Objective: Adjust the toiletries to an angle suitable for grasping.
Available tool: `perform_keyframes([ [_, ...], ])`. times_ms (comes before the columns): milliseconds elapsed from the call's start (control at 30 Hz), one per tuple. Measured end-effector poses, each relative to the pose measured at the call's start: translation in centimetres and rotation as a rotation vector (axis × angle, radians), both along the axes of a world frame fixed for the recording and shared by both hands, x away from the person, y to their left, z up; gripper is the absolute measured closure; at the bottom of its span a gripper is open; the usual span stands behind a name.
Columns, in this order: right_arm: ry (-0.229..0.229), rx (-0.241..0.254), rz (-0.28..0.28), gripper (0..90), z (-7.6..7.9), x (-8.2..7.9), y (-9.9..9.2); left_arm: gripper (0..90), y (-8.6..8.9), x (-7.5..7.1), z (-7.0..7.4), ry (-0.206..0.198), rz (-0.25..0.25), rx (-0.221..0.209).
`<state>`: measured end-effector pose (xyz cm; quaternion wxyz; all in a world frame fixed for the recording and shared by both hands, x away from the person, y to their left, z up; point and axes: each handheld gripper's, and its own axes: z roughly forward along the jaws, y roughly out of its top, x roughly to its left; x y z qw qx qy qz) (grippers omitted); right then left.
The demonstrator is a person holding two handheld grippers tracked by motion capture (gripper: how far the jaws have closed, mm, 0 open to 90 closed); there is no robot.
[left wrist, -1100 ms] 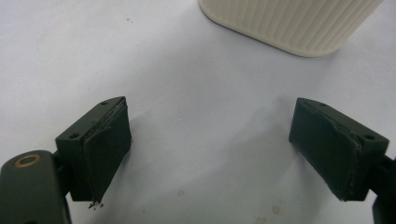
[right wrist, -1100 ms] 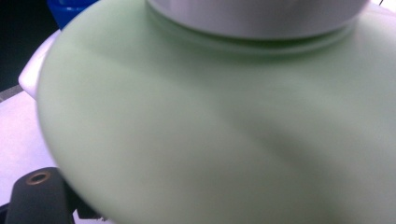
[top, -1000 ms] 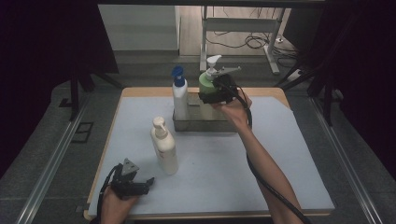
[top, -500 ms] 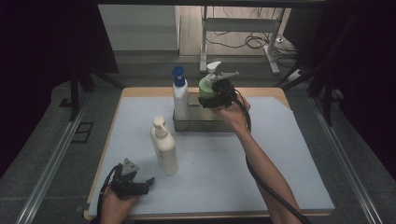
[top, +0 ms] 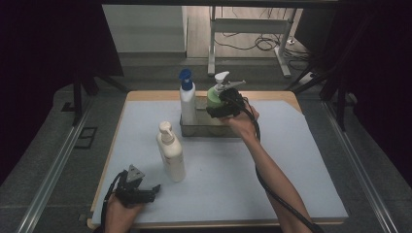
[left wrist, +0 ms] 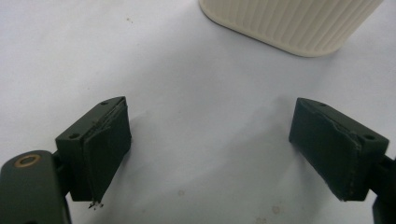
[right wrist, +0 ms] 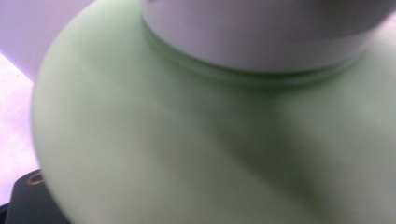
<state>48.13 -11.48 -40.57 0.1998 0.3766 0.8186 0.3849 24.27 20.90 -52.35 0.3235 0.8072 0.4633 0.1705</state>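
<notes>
A green pump bottle (top: 213,96) with a white pump head is held over the right half of a grey tray (top: 204,131) at the back of the table, my right gripper (top: 224,104) shut on its body. In the right gripper view the green shoulder (right wrist: 187,149) and white collar (right wrist: 261,32) sit very close and hide the jaws. A white bottle with a blue pump (top: 187,104) stands in the tray's left half. My left gripper (top: 151,190) rests open near the front left edge, nothing between its fingers (left wrist: 105,140). A cream pump bottle (top: 171,153) stands just beyond it, its ribbed base (left wrist: 289,23) ahead of the jaws.
A pale blue mat (top: 291,160) covers the wooden table. The right gripper's cable (top: 272,194) trails along the forearm to the front edge. Dark curtains and a metal frame (top: 252,24) stand behind the table.
My right hand has sunk a little, bringing the green bottle lower over the tray. The left gripper has stayed where it was.
</notes>
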Motion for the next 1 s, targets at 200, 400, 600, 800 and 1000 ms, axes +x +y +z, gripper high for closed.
perform_keyframes([
  [200,0.009,0.001,0.003,12.3,-0.5,0.0,-0.1,12.7,0.0,0.0,0.0,0.001,0.000,0.000],
  [400,0.021,0.023,-0.002,12.1,-1.2,0.2,-0.3,12.7,0.0,0.0,0.0,0.001,0.000,0.000],
  [600,0.011,0.036,0.007,11.7,-1.4,0.3,-0.5,12.7,0.0,0.0,0.0,0.001,0.000,0.001],
  [800,0.024,0.036,0.002,11.3,-1.3,0.3,-0.5,12.7,0.0,0.0,0.0,0.000,0.000,0.000],
  [1000,0.008,0.029,-0.002,11.5,-1.3,-0.2,-0.6,12.7,0.0,0.0,0.0,0.000,0.000,0.001],
])
